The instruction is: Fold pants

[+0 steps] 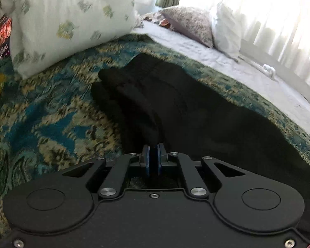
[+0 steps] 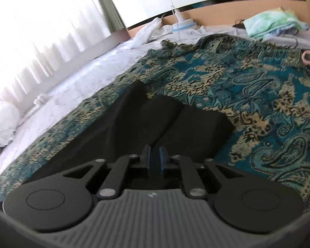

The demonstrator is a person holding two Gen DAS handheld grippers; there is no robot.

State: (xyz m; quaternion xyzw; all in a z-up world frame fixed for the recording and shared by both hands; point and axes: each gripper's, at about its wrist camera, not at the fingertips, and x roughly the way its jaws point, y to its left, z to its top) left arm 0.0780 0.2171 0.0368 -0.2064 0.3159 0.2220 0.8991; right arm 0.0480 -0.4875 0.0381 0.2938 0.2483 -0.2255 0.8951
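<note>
Pants (image 1: pixel 175 95) unlabelled, no legible writing.

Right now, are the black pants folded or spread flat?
Partly folded. The black pants lie in overlapping layers on the paisley bedspread, and a bunched ridge of cloth leads to the left gripper.

Bedroom setting. A bed is covered by a teal and tan paisley throw (image 2: pixel 248 95) laid over a white quilted sheet (image 1: pixel 227 62). A large pale leaf-print pillow (image 1: pixel 68 20) is seen at 10 o'clock, a floral pillow (image 1: pixel 192 24) at 1 o'clock. Strong daylight is admitted through sheer white curtains (image 2: pixel 41 31); a green drape (image 2: pixel 109 6) hangs beside them. A wooden headboard (image 2: pixel 217 14) is visible at 1 o'clock.
</note>
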